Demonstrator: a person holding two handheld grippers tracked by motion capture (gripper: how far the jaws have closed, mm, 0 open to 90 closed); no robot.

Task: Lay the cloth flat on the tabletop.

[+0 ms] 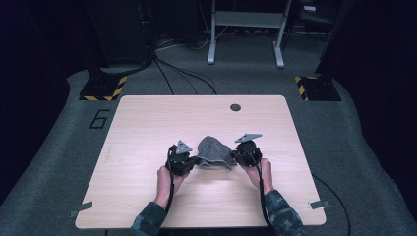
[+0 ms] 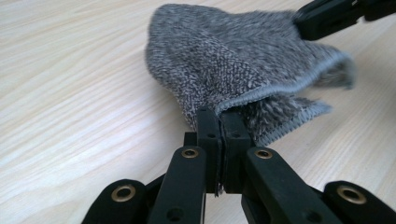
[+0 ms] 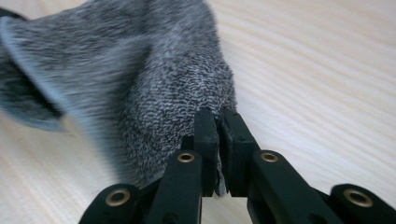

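Note:
A grey knitted cloth (image 1: 214, 152) lies bunched on the light wooden table (image 1: 147, 128) near its middle, partly lifted between my two grippers. My left gripper (image 1: 189, 160) is at its left corner, jaws shut on the hemmed edge of the cloth (image 2: 233, 60). The pinch shows close up at the left gripper (image 2: 220, 116). My right gripper (image 1: 239, 156) holds the opposite corner, shut on the cloth (image 3: 140, 79); its tips (image 3: 217, 116) bite into the fabric. The other gripper's black jaw (image 2: 327, 16) shows at the cloth's far side.
A dark round hole (image 1: 235, 107) sits near the table's far edge. Beyond the table are grey carpet, cables (image 1: 182, 73), a white stand's legs (image 1: 246, 34) and hazard-striped bases (image 1: 103, 88). Tape tabs mark the table's near corners.

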